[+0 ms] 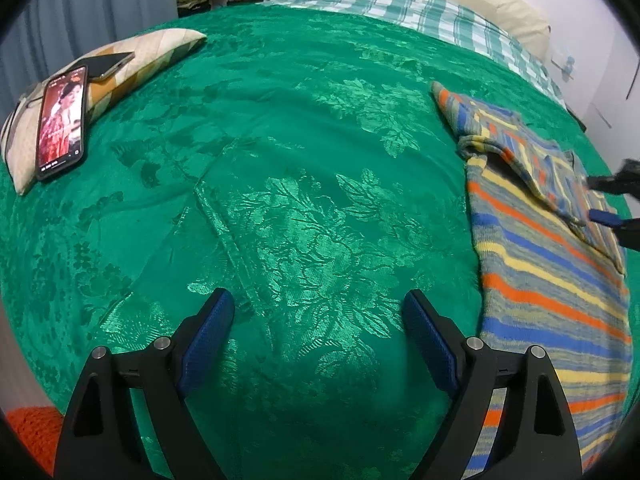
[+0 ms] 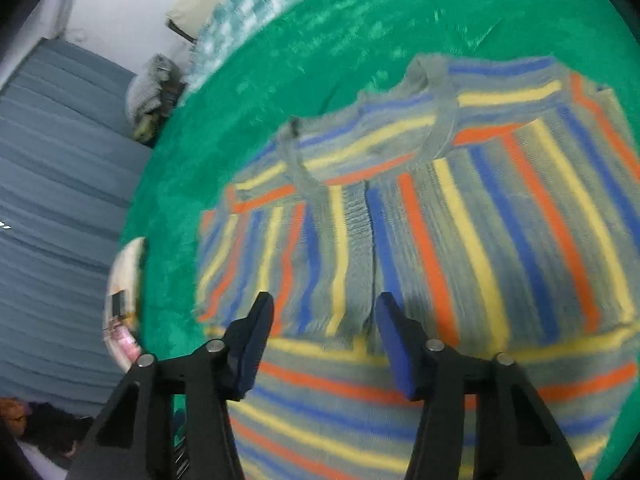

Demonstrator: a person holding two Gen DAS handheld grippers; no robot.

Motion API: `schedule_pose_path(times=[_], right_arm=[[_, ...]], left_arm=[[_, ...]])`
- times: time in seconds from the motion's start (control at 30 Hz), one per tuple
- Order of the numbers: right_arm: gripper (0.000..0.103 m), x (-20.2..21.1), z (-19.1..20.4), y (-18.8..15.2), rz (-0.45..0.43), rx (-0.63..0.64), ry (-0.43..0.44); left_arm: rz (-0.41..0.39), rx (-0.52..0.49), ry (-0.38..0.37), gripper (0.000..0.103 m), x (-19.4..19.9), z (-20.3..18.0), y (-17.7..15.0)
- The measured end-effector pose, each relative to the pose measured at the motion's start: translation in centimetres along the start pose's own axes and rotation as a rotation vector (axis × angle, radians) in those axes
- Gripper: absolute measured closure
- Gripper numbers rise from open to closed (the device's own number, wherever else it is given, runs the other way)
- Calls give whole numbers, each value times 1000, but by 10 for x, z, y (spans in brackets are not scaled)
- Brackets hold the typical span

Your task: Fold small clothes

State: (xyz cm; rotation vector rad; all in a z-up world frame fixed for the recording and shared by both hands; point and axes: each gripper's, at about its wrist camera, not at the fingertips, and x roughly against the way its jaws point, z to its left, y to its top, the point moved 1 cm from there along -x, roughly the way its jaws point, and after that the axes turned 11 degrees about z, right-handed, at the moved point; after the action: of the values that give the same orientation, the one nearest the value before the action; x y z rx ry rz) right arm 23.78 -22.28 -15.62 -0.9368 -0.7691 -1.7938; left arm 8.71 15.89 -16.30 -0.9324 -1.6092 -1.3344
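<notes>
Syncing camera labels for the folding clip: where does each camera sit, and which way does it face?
Left wrist: on the left gripper, angled down at the green bedspread; open jaws show, with the phone far left.
Right wrist: on the right gripper, angled down over the striped sweater; jaws apart, nothing between them.
Shared: sweater, bedspread, checked cloth; the right gripper shows at the left view's right edge.

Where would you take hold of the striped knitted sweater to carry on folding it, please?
Take the striped sweater by the loose lower hem of its folded-over part, coming from the near side. That edge lies free on the layer beneath, right ahead of the right tool, whose jaws stand apart with nothing gripped.
</notes>
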Motion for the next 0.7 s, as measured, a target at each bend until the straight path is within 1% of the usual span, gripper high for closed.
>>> schedule_pose_path(times=[0.03,0.1,0.13,0.17,0.2,0.23,0.27,0.33,0.37,0.4,0.43,0.47,0.5,0.53,0.57,0.6,0.63,0.7], right_arm=[[53,-8,0,3,0,-2,-24],[68,-20,0,7,-4,-8,-42],[95,-22,-1,8,-6,-2,-46],[99,-22,-4,7,-6,1,-51],[99,-18,-4,4,-28,-4,-60],[99,-6,-3,-2,-80,-13,-78],[99,4,-3,-8,-120,-21,-109],[99,15,-2,-17,-169,-17,-192],[97,14,-1,-18,-173,-1,-216],[96,10,-1,-18,-155,22,-241],[88,5,-3,-17,-128,23,-250],[76,2,-7,-17,-99,9,-250],[72,3,-11,-18,-95,-9,-227],[58,10,-14,-22,-117,-23,-196],[43,15,-15,-24,-136,-30,-189],[38,27,-18,-31,-172,-34,-186],[36,36,-21,-37,-194,-28,-181],[36,54,-25,-52,-221,15,-179]], left_arm=[[3,0,-2,13,0,0,0],[5,-3,-2,12,-1,-2,-1],[6,-5,-1,11,-1,-2,-1],[7,-7,1,11,-1,-3,0],[8,-9,2,11,-2,-3,0],[8,-9,1,11,-1,-3,0],[9,-7,-2,11,-1,-2,0],[11,-1,-9,11,-1,-2,0],[12,0,-9,10,-2,-3,1],[12,-2,-6,10,-3,-4,1],[12,-8,3,10,-4,-5,0],[11,-16,13,10,-4,-6,-1],[8,-23,22,10,-4,-7,-2],[7,-26,27,10,-3,-7,-3],[8,-27,28,10,-3,-7,-5],[9,-26,27,9,-2,-6,-5],[10,-25,26,9,-2,-5,-5],[13,-18,23,9,-3,-4,-5]])
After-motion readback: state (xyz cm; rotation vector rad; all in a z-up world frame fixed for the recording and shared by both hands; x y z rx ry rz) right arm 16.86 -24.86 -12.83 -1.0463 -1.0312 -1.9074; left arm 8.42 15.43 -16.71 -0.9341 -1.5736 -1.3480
